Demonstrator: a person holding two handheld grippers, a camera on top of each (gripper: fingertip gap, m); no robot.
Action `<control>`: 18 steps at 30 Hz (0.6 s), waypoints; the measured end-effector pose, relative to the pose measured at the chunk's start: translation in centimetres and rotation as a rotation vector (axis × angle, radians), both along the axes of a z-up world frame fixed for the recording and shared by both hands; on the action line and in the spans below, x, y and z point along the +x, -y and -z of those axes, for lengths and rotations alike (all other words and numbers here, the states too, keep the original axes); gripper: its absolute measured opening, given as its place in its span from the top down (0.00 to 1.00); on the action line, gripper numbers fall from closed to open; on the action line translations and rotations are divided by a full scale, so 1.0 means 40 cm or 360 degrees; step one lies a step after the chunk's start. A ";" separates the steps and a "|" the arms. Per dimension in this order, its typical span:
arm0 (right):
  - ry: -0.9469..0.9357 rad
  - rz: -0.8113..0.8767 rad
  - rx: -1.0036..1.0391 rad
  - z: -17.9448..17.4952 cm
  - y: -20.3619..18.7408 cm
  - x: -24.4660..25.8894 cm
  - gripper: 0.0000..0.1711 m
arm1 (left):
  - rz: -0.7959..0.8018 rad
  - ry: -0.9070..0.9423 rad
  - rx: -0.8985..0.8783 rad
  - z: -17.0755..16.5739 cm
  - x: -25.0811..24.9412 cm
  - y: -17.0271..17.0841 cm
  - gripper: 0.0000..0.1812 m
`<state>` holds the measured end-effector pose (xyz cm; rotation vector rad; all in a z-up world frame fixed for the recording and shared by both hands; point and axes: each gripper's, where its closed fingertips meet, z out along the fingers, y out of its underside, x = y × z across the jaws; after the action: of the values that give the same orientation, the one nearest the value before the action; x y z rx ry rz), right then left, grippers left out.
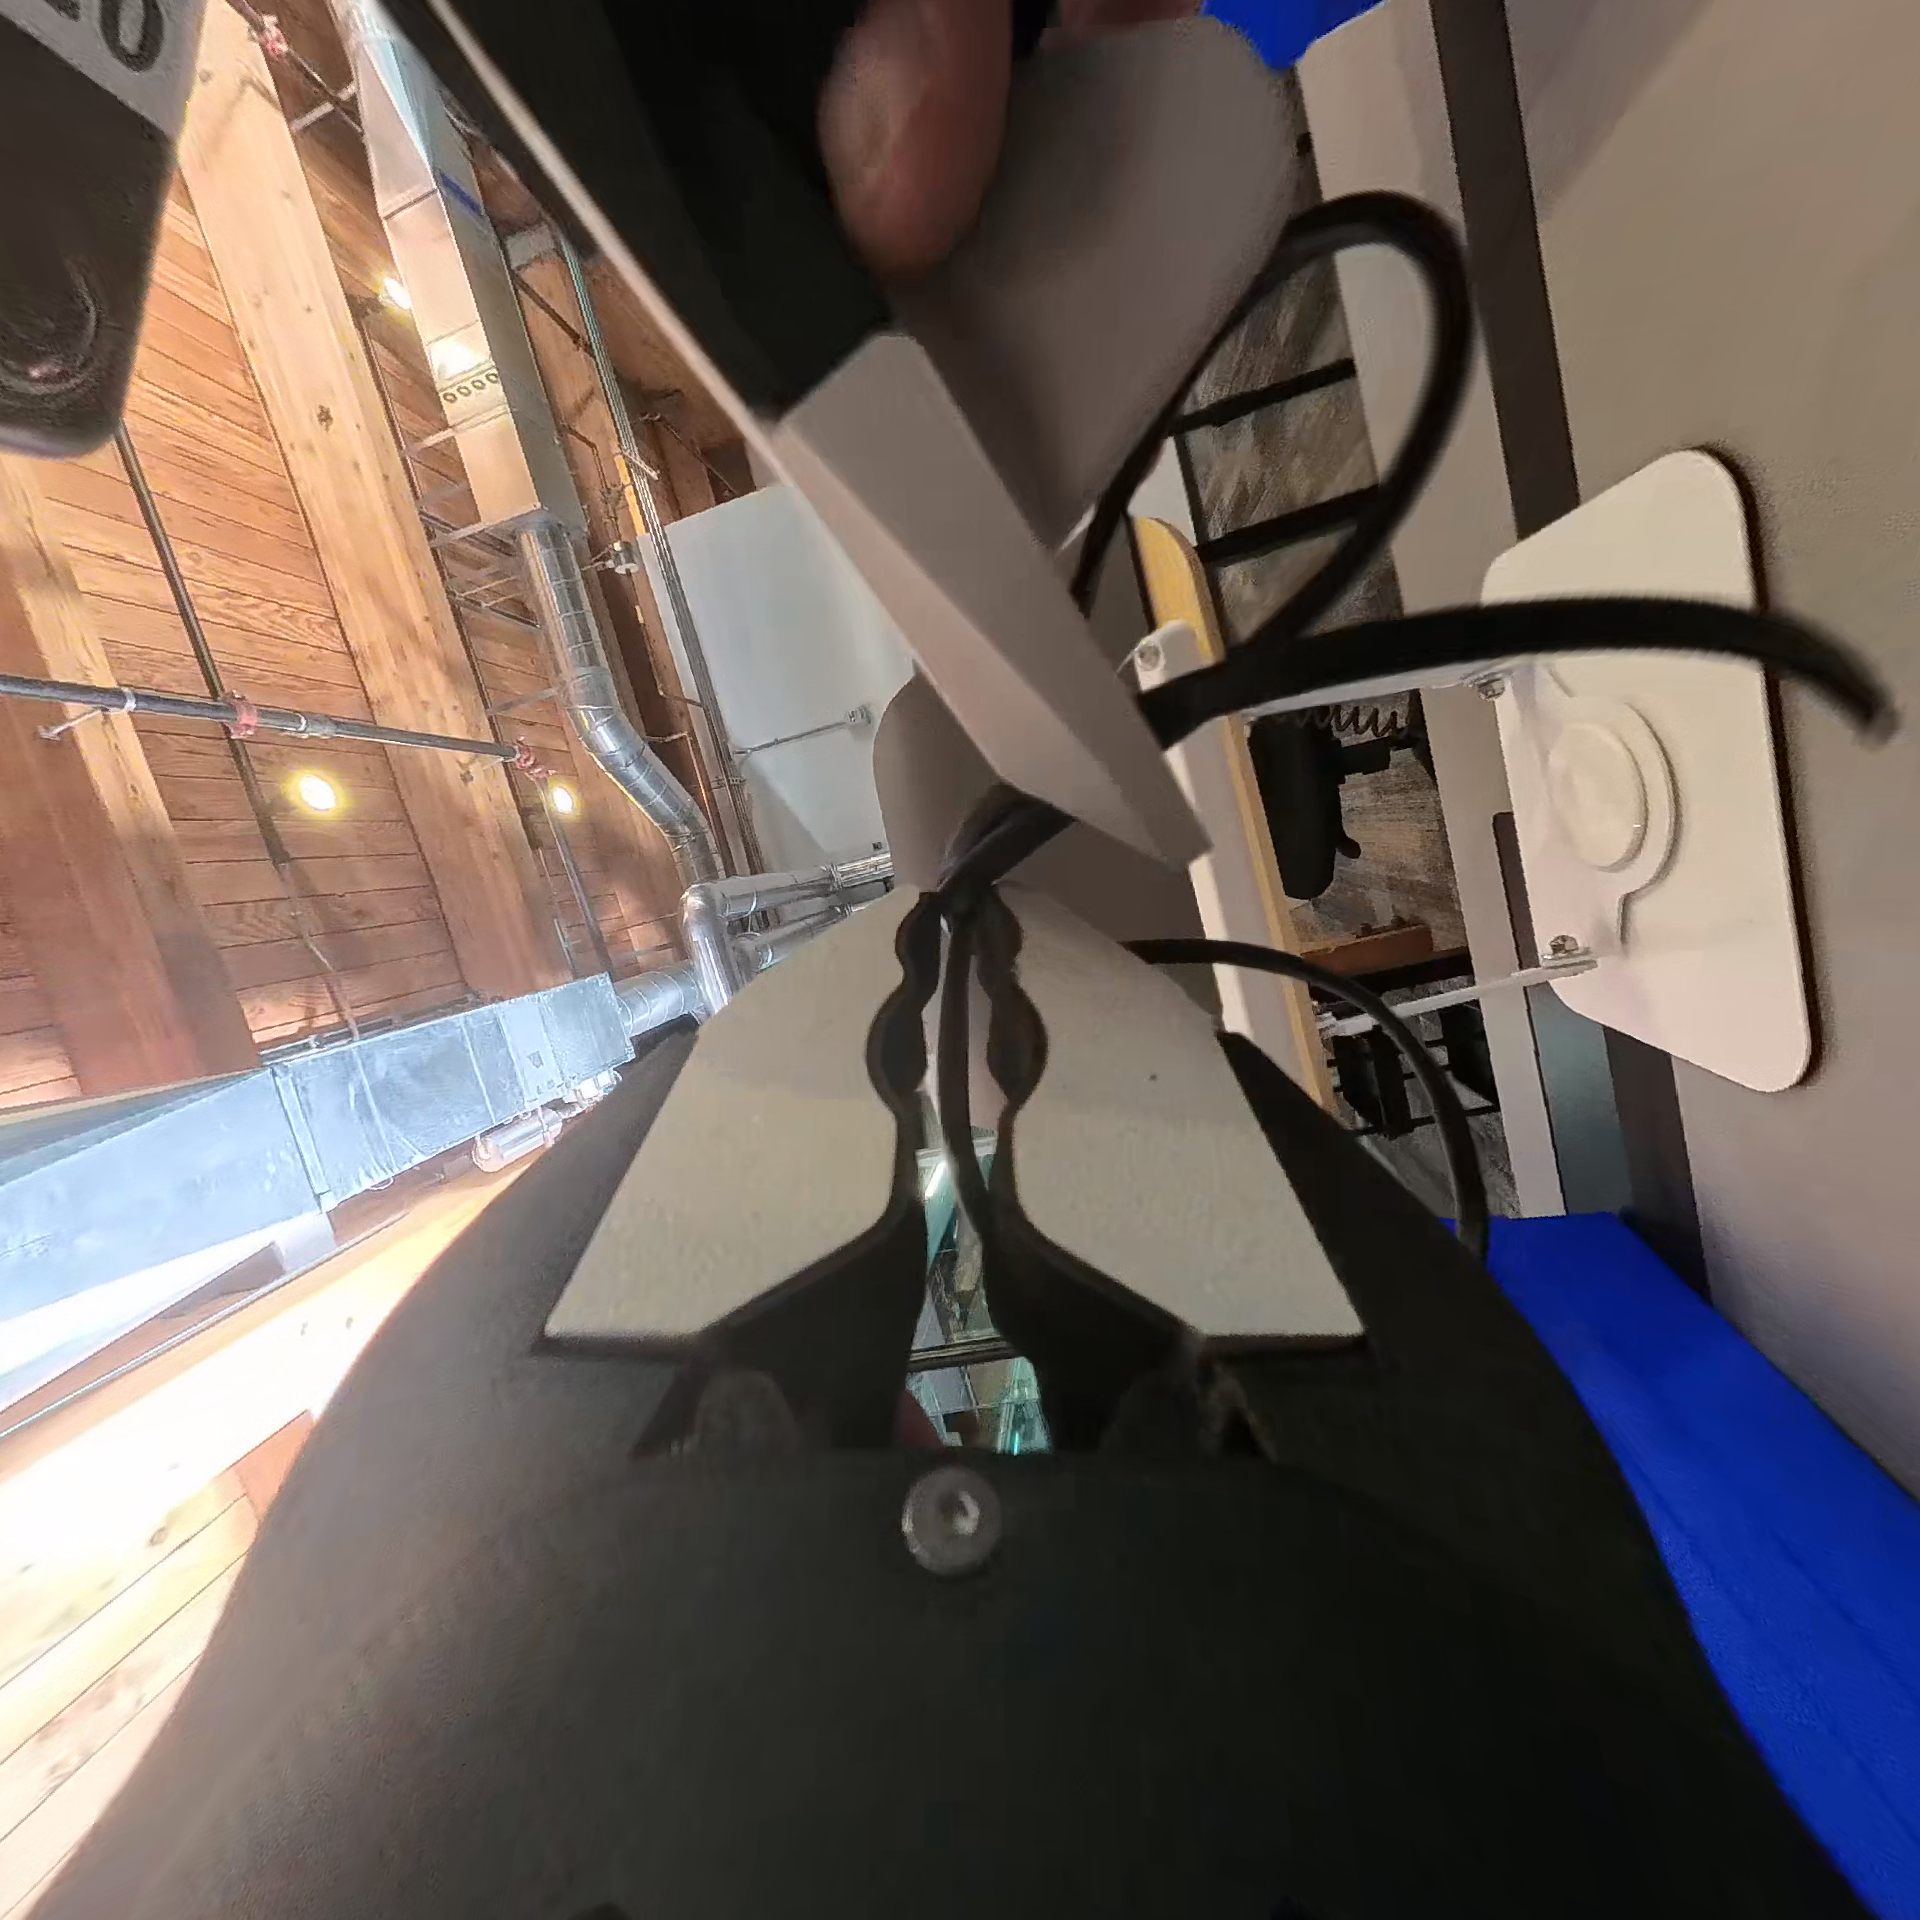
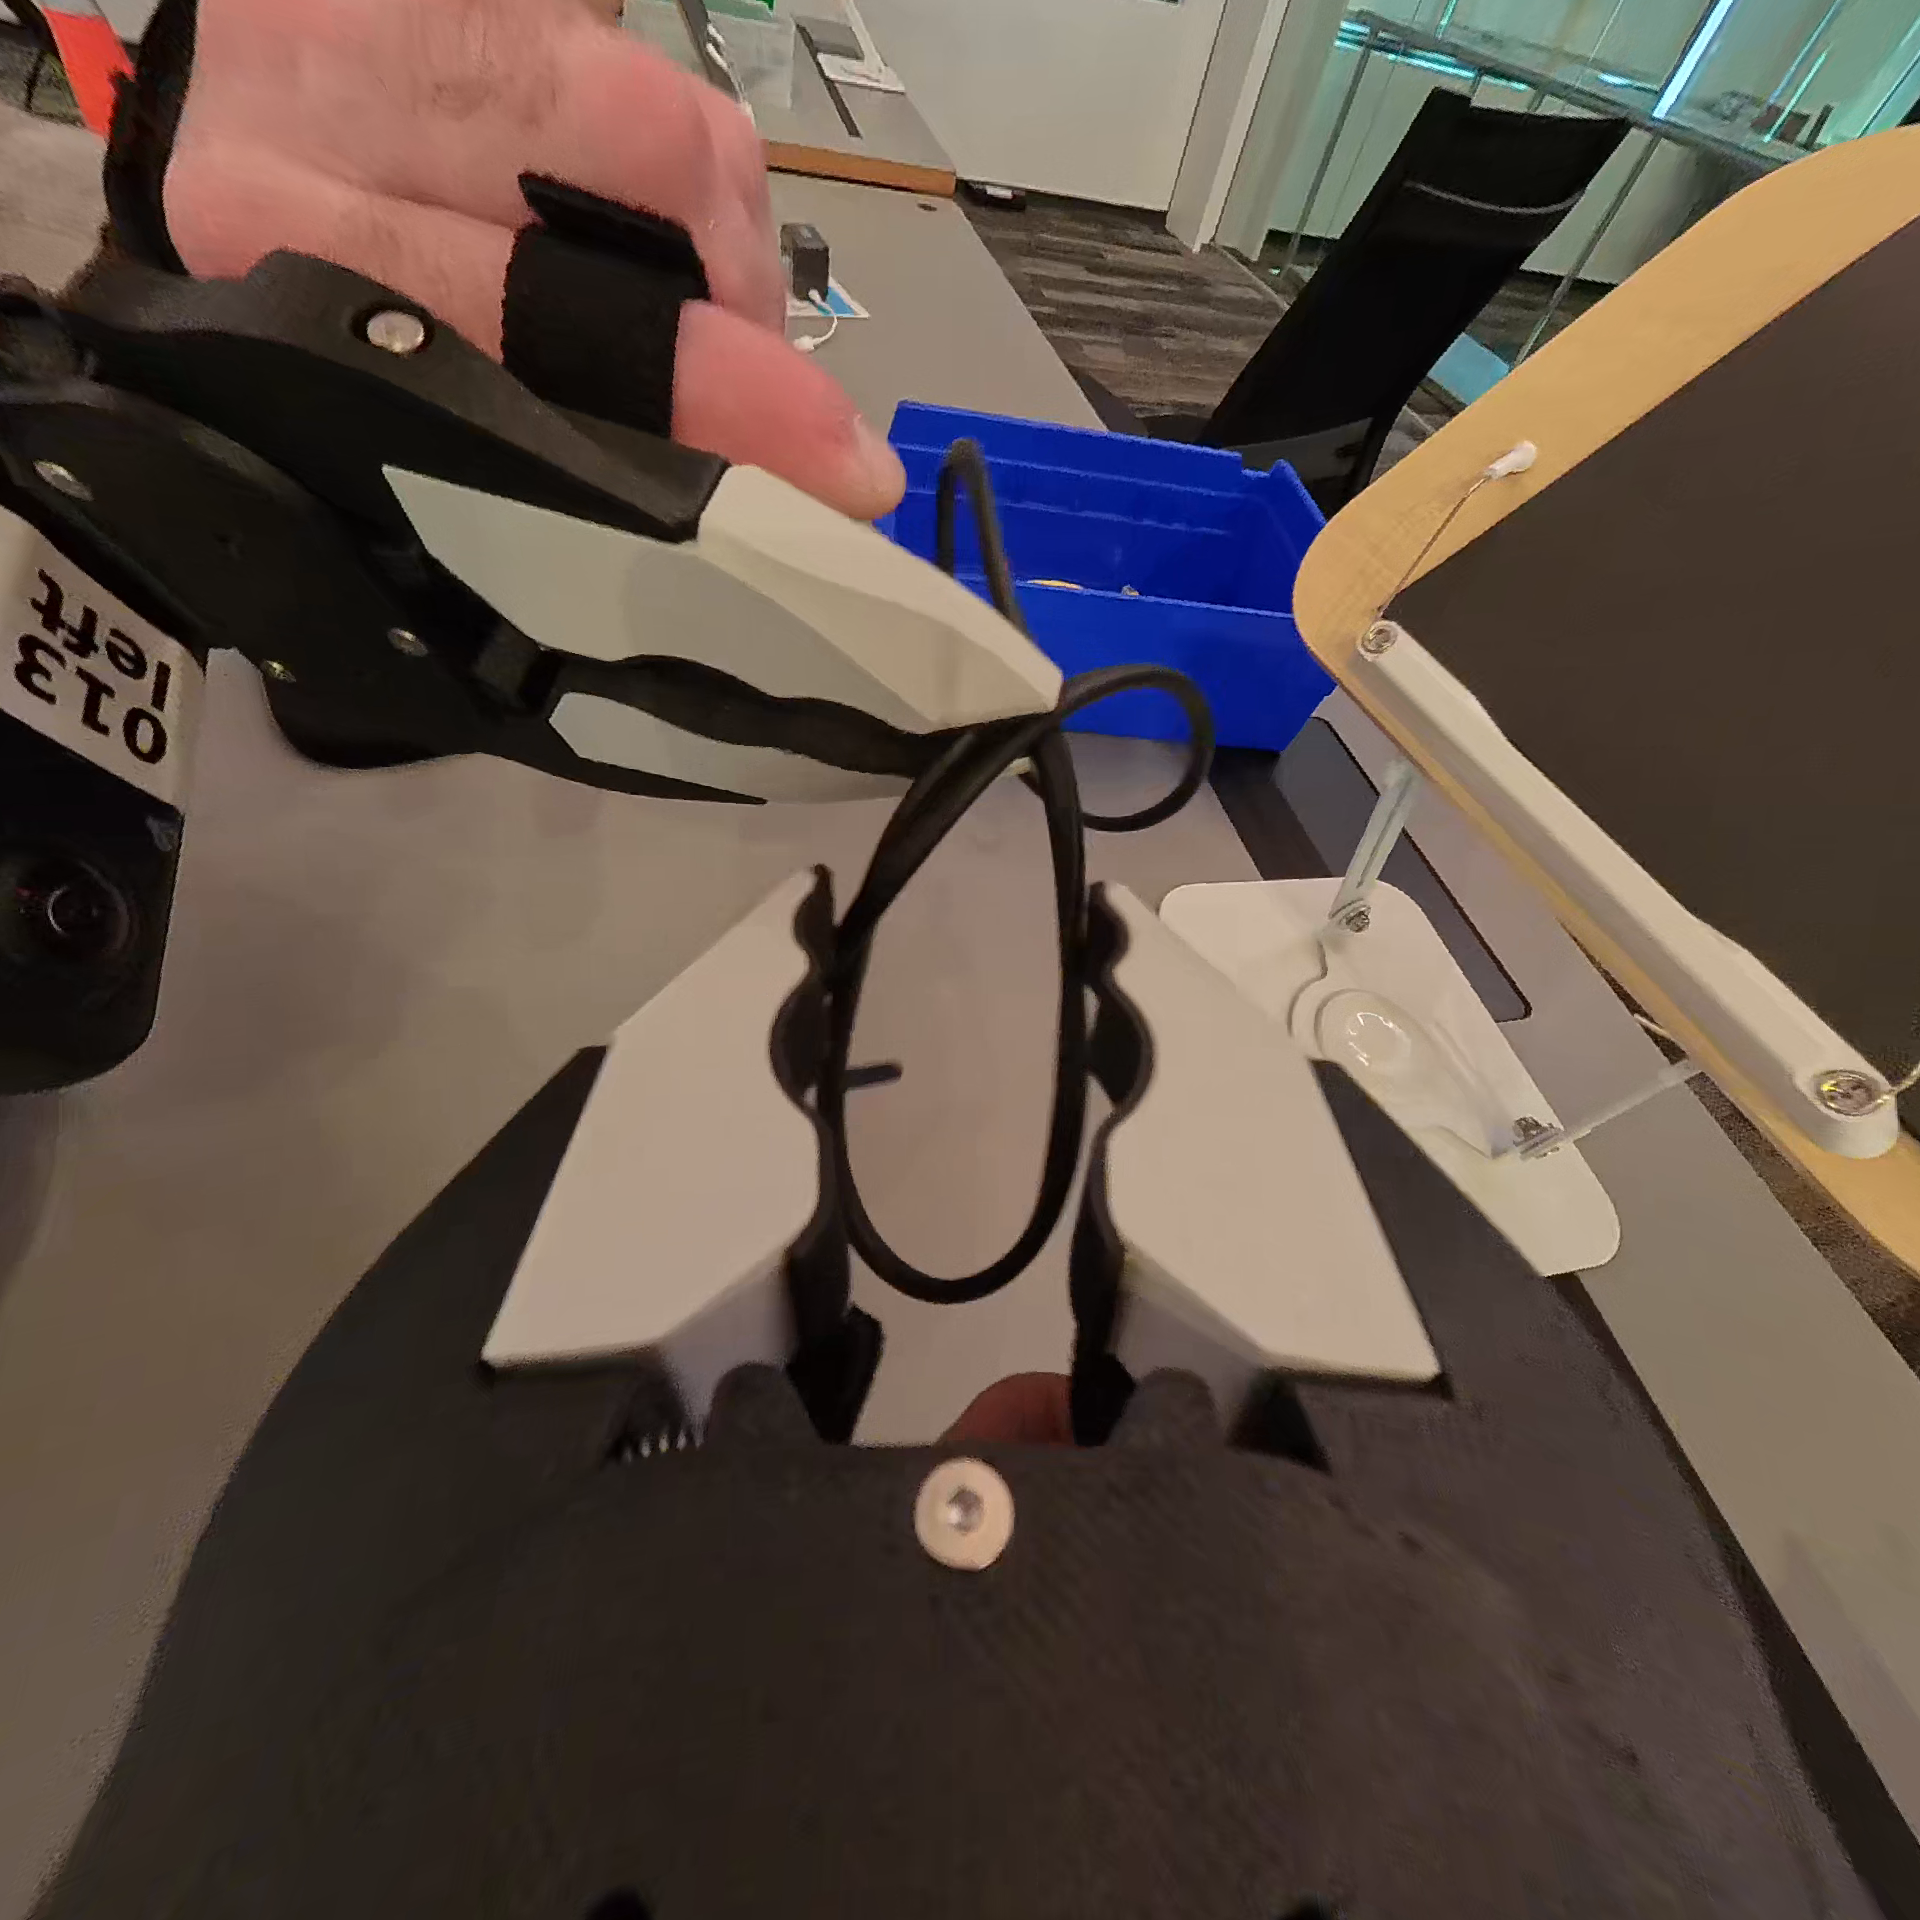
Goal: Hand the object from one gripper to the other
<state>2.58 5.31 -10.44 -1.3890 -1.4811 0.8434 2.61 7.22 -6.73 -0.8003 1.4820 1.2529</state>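
- The left gripper [image 1: 956, 935] is clamped at its tips on a thin black cable [image 1: 1340, 644]; its white fingers [image 1: 748, 1132] meet at the front with only a narrow slot between the black wavy pads behind the tips.
- In the right wrist view the same left gripper [image 2: 1023, 732] enters from 9 o'clock, held by a hand [image 2: 468, 197] strapped to it, pinching the cable [image 2: 1060, 1039] where its strands cross.
- From that pinch one cable loop hangs down into the gap of the right gripper [image 2: 956, 925], whose white fingers [image 2: 686, 1164] stand well apart.
- The loop lies against the black inner pads on both sides, but I cannot tell whether it presses on them; the jaws are not closed on it.
- A second, smaller loop curls out toward 3 o'clock, and one cable end rises toward 12 o'clock in front of a blue bin [image 2: 1143, 582].
- The bin sits on the grey table [image 2: 416, 935]; at 3 o'clock a white base plate [image 2: 1455, 1143] carries a tilted panel [image 2: 1662, 540].
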 end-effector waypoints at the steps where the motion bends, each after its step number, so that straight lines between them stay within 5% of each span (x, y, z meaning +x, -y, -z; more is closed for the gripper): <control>1: -0.0004 0.0002 0.0007 0.001 0.000 -0.002 0.79 | -0.0009 0.0005 -0.0001 -0.001 -0.002 -0.002 0.96; 5: -0.0058 0.0042 0.0045 -0.010 -0.010 -0.005 0.97 | -0.0026 0.0027 -0.0014 -0.003 -0.007 -0.004 0.96; 18: -0.0186 0.0036 0.0218 -0.039 -0.028 -0.003 0.98 | -0.0070 0.0398 -0.0151 -0.029 -0.037 -0.007 0.95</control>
<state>2.48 6.42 -8.89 -1.2327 -1.4042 0.7810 1.13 7.50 -5.58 -1.0190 1.3338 1.0773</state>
